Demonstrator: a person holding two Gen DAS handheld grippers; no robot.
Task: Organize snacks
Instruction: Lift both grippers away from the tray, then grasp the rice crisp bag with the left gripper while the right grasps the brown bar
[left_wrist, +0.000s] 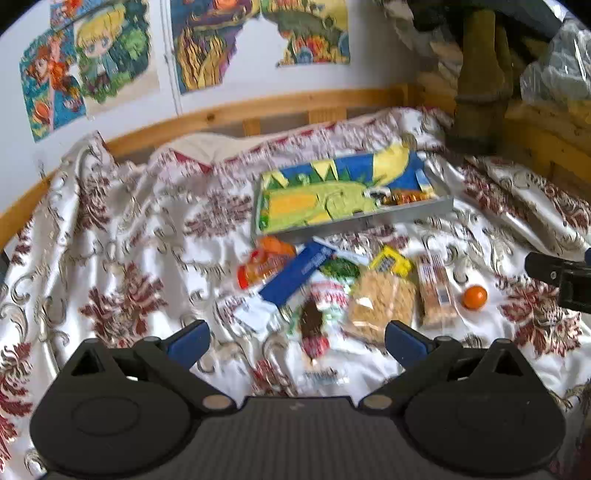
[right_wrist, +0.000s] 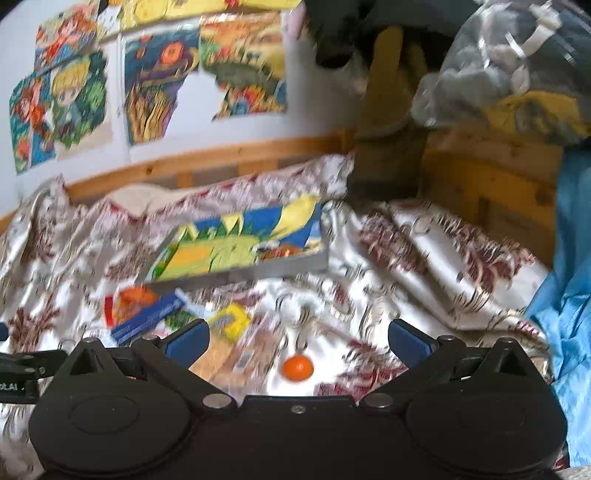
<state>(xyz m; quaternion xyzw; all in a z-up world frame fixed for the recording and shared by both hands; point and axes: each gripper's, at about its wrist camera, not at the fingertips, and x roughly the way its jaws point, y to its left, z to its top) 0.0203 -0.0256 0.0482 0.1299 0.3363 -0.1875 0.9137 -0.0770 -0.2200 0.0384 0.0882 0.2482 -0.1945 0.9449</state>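
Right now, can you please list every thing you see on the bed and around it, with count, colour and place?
tray: 1, grey rim, colourful picture inside, far side of the bedspread
small snack in tray: 1, orange-brown, right end
orange ball: 1, orange, alone, right of the snack pile
blue box: 1, blue, lies over the pile's left part
orange packet: 1, orange-red, left of blue box
yellow packet: 1, yellow, behind the clear bags
clear bags of biscuits: 2, tan, side by side
bedspread: 1, white with red pattern
posters: several, multicoloured, on wall
left gripper: open, above the pile
right gripper: open, above the orange ball
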